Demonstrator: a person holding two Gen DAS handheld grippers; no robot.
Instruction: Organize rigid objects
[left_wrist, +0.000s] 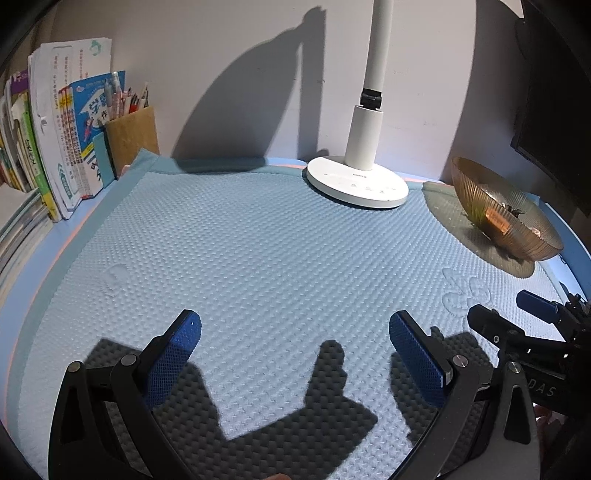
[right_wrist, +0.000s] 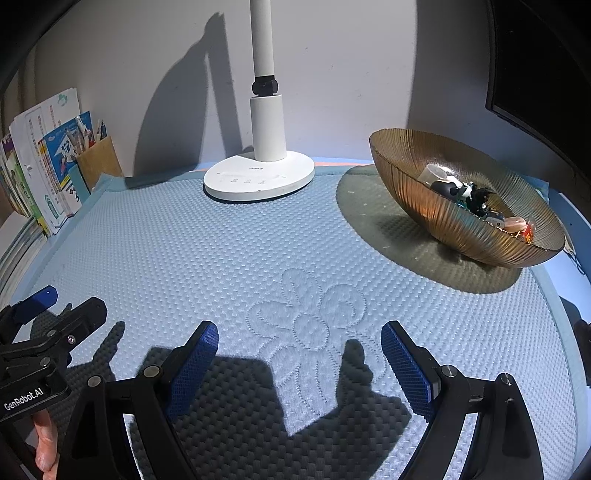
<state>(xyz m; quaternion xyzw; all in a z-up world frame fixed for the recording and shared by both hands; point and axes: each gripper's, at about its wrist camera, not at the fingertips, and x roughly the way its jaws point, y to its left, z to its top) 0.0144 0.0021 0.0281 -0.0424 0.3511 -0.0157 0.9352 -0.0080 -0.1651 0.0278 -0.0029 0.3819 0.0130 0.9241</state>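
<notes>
Nothing is being held: the left gripper (left_wrist: 295, 354) and right gripper (right_wrist: 299, 354) are being kept with jaws spread wide above the bare mat (right_wrist: 229, 258). The small objects (right_wrist: 469, 195) are lying gathered in the bowl (right_wrist: 454, 236) at the far right, so the task is being judged nearly complete.

Taking the lamp base (right_wrist: 258, 177) as our landmark: everything in front of it is bare blue mat (right_wrist: 221, 266), so we've got loads of room to move either gripper there. Right of it, the amber bowl (right_wrist: 461, 229) sits near the mat's far right corner and blocks that side. Well off to its left, the books (left_wrist: 55, 147) and cardboard pen holder (left_wrist: 135, 136) wall off the back left corner.
</notes>
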